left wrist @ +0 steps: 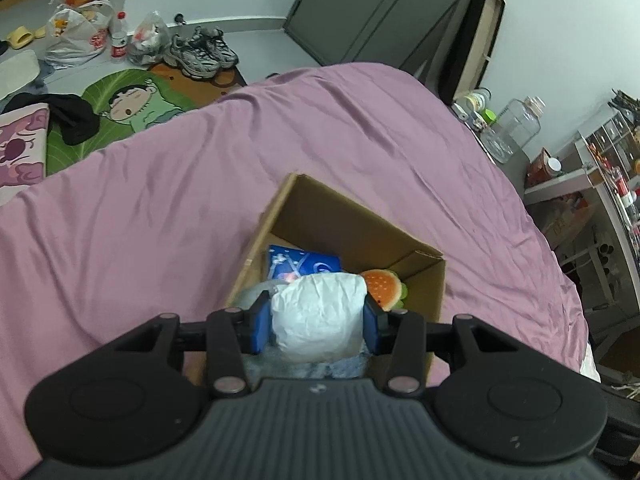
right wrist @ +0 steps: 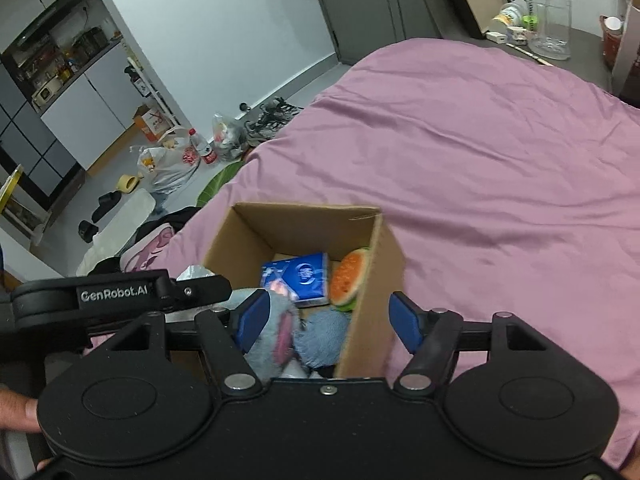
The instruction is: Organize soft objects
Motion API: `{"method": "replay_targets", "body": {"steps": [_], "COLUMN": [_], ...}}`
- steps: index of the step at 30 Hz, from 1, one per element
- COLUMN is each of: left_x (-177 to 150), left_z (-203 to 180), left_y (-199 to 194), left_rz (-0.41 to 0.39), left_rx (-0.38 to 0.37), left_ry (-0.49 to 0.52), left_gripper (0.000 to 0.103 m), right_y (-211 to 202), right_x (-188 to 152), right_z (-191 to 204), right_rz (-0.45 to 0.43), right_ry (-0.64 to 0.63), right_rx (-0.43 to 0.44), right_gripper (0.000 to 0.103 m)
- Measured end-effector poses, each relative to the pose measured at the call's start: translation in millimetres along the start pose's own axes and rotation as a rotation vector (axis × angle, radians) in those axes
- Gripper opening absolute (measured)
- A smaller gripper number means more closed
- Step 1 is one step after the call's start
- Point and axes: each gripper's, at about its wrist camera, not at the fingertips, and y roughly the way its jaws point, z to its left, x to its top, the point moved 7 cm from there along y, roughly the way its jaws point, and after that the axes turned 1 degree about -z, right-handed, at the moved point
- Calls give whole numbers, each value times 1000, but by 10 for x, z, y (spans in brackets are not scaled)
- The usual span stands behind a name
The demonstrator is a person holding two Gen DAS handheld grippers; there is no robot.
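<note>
An open cardboard box (left wrist: 352, 216) sits on the purple bedsheet (left wrist: 160, 200). Inside lie a blue packet (left wrist: 304, 263), a plush hamburger (left wrist: 382, 286) and a blue-grey plush toy (right wrist: 320, 338). My left gripper (left wrist: 318, 318) is shut on a white soft bundle (left wrist: 318, 316) and holds it over the near part of the box. My right gripper (right wrist: 330, 318) is open and empty, straddling the box's right wall (right wrist: 368, 320), with its left finger beside the plush toy. The box (right wrist: 304, 224), the packet (right wrist: 298, 278) and the hamburger (right wrist: 348, 278) also show in the right wrist view.
The bed's left edge drops to a floor with a green cartoon mat (left wrist: 128, 108), sneakers (left wrist: 204, 50), plastic bags (left wrist: 76, 32) and a bottle (left wrist: 119, 38). A shelf with jars (left wrist: 516, 120) stands to the right. The left gripper's body (right wrist: 120, 294) shows left of the box.
</note>
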Motion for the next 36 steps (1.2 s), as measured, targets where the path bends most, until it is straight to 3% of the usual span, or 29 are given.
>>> {"method": "replay_targets", "body": {"steps": [8,13,17,19,26,29,36], "left_x": [-22,4,5,-3,-103,-178,-360], "left_z": [-317,-389,-406,-419,-480,-524,-644], "left_y": [129,182,92,34,-157,-234,-501], "left_rz": [10,26,6,0,7,21,-4], "left_rx": [-18,10,42,57,84,103,108], "left_ry": [43,61,66,66,73,91,129], "left_gripper": [44,51,69,72,83,91,96], "right_y": [-204,-383,-494,-539,-756,-862,-1154], "right_x": [39,41,3,-8,-47,-83,-160], "right_z": [-375,-560,-665,-702,-749,-787,-857], "right_rz": [-24,-52,-59,-62,-95,-109,-147], "right_ry": [39,53,64,68,68,79,112], "right_rx": [-46,-63,-69,-68,-51,-43,-21], "right_gripper": [66,66,66,67,83,85,102]}}
